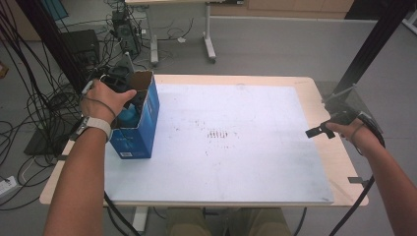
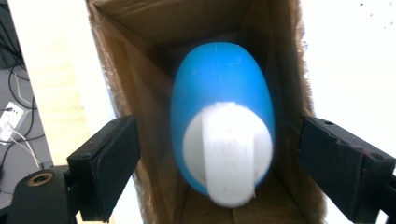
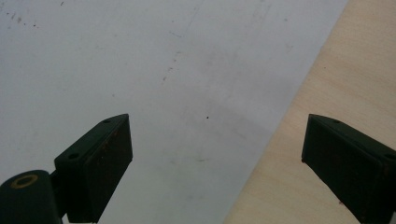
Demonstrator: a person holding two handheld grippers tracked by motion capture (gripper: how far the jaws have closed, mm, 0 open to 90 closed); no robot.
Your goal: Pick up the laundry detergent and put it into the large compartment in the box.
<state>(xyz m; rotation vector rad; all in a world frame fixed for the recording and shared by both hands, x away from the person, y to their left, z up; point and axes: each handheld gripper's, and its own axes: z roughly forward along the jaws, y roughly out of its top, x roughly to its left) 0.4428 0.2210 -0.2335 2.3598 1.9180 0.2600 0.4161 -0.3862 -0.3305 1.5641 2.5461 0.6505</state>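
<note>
A: Gripper first. Left gripper (image 2: 219,154) sits over the mouth of the blue box (image 1: 135,132), jaws spread, one each side of the blue bottle (image 2: 222,98), pads not pressing on it. Bottle's down inside the box, white cap (image 2: 229,154) toward the camera.

B: Right one?

A: Right gripper (image 1: 319,131) hangs near the desk's right edge, jaws spread, nothing between them. Its own view looks down on the border where the white mat meets bare wood.

B: Big stuff, largest first.

A: Desk (image 1: 322,98), light wood, mostly covered by the white mat (image 1: 236,147). Wood strip shows at right, far and left edges. Box stands upright at the mat's left edge, near the far-left corner, top open.

B: Room to move?

A: Plenty. Mat is bare from the box across to the right gripper, grippers well apart. Tight spot is inside the box: cardboard walls (image 2: 140,116) close on both sides of the bottle, left-side jaw just at the wall's rim.

B: Hands?

A: Left hand (image 1: 103,101) over the box's far-left rim, right hand (image 1: 351,129) past the mat's right edge.
</note>
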